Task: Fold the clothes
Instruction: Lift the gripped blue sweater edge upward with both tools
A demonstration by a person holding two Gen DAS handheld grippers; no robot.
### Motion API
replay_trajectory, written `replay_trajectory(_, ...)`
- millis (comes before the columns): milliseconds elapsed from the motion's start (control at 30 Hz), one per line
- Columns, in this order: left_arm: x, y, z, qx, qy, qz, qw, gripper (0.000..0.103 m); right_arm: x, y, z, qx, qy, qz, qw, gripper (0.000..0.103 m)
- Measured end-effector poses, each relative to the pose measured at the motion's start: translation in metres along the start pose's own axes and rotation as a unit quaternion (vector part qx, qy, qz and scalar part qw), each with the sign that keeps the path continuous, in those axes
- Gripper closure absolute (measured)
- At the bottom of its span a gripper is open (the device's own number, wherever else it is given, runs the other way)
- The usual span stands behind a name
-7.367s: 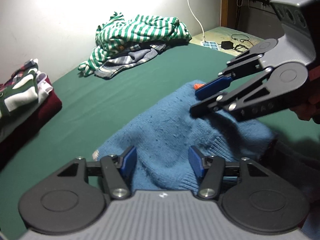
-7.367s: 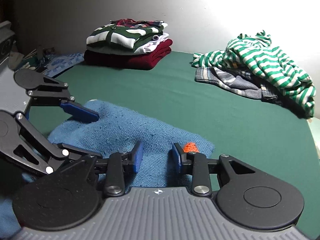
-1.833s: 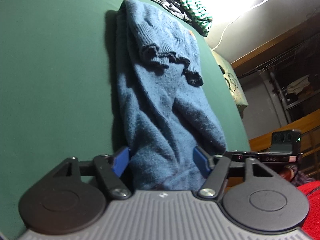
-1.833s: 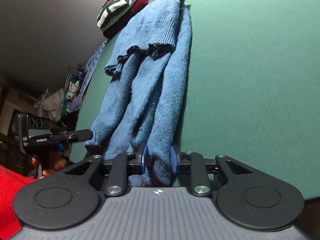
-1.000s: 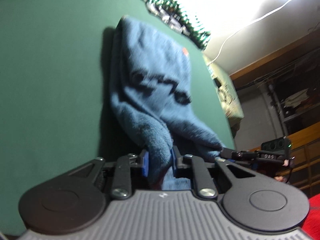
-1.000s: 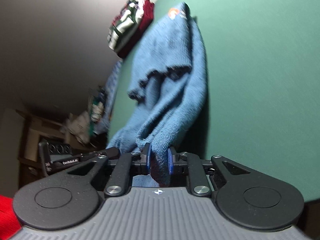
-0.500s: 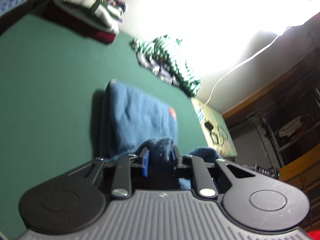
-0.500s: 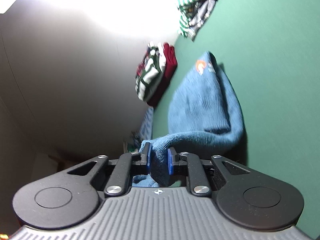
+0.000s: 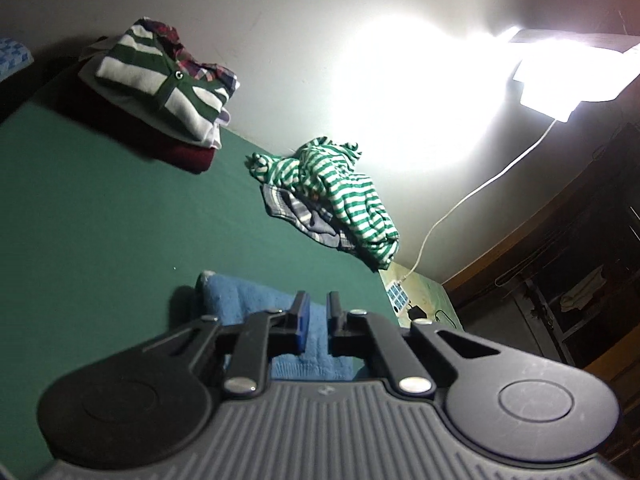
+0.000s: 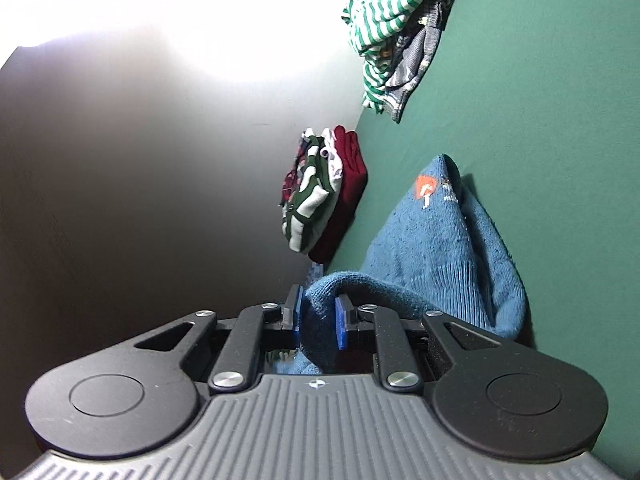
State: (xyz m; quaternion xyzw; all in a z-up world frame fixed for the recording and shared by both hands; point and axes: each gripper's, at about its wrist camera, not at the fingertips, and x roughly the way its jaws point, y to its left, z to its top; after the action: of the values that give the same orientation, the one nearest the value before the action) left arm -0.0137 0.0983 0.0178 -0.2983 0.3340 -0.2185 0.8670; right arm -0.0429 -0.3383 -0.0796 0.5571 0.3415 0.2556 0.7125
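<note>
Your right gripper (image 10: 318, 322) is clamped on a thick fold of the blue sweater (image 10: 432, 240), blue pads (image 10: 341, 322) pinching the knit from both sides. Your left gripper (image 9: 314, 322) shows its fingers drawn close with a narrow gap; sweater fabric sits behind them, but whether they pinch it, I cannot tell. The sweater lies doubled over on the green surface (image 9: 100, 220), orange logo (image 10: 424, 190) up.

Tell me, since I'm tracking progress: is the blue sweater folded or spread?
Partly folded: the blue sweater is doubled over, its hem pinched in the right hand-held gripper.
</note>
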Motion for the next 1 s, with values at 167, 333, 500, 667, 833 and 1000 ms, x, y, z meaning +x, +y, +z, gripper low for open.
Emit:
replay_trajectory(167,0.000,0.014,-0.014,0.061,0.049,0.041,0.9961,0.102,0.009,-0.009,0.006,0.015,-0.006,-0.012,1.000,0.085)
replay_trajectory(333,-0.026,0.025,-0.039,0.168,0.052,0.109,0.9783,0.051,0.017,-0.018,0.012,0.031,-0.013,-0.025,0.999,0.086)
replay_trajectory(500,-0.019,0.012,-0.059,0.262,0.059,0.111,0.9568,0.027,0.028,-0.018,0.016,0.028,-0.010,-0.039,0.999,0.086)
replay_trajectory(667,0.013,0.000,-0.064,0.272,0.080,0.064,0.9568,0.024,0.033,-0.020,0.022,0.019,-0.010,-0.056,0.998,0.086)
replay_trajectory(833,0.025,-0.006,-0.061,0.270,0.087,0.035,0.9584,0.020,0.040,-0.025,0.025,0.017,-0.011,-0.064,0.998,0.086)
replay_trajectory(1000,0.045,0.003,-0.054,0.230,0.106,0.031,0.9669,0.063,0.045,-0.028,0.027,0.018,-0.006,-0.066,0.998,0.084)
